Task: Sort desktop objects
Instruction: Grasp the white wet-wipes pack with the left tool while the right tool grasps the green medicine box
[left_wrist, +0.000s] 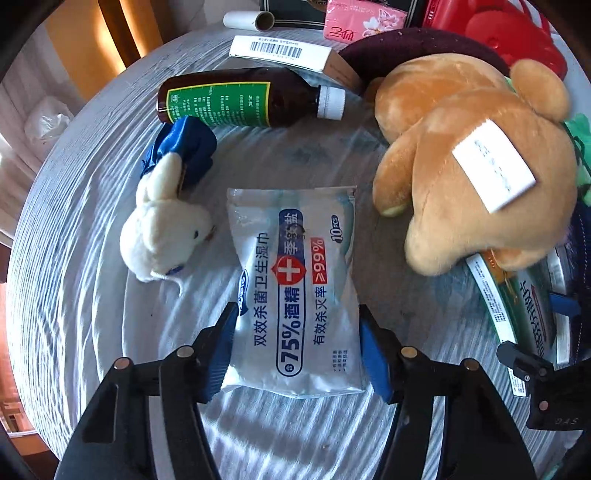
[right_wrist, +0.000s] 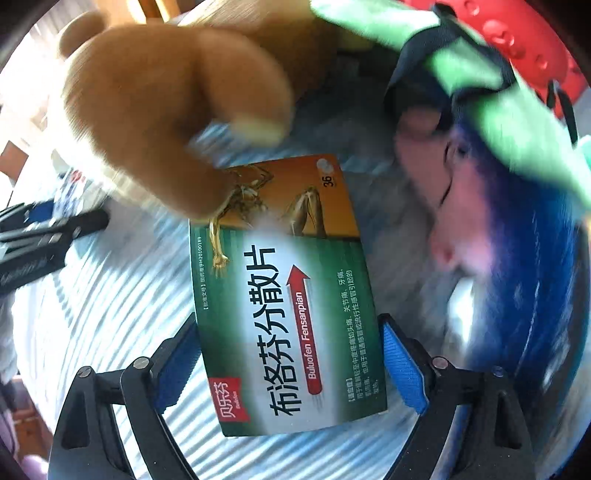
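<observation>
- Tbl (left_wrist: 74, 206) w/ pale striped, rippled cloth; sunlight in bright streaks across it.
- Wooden furniture (left_wrist: 110, 40), warm orange-brown, behind tbl on the left.
- Whitish plastic bag (left_wrist: 44, 122) lower down, off the tbl edge.

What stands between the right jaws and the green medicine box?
Nothing does: the right gripper already straddles the green medicine box. Only the brown plush bear overlaps the box's far end, away from the jaws.
</observation>
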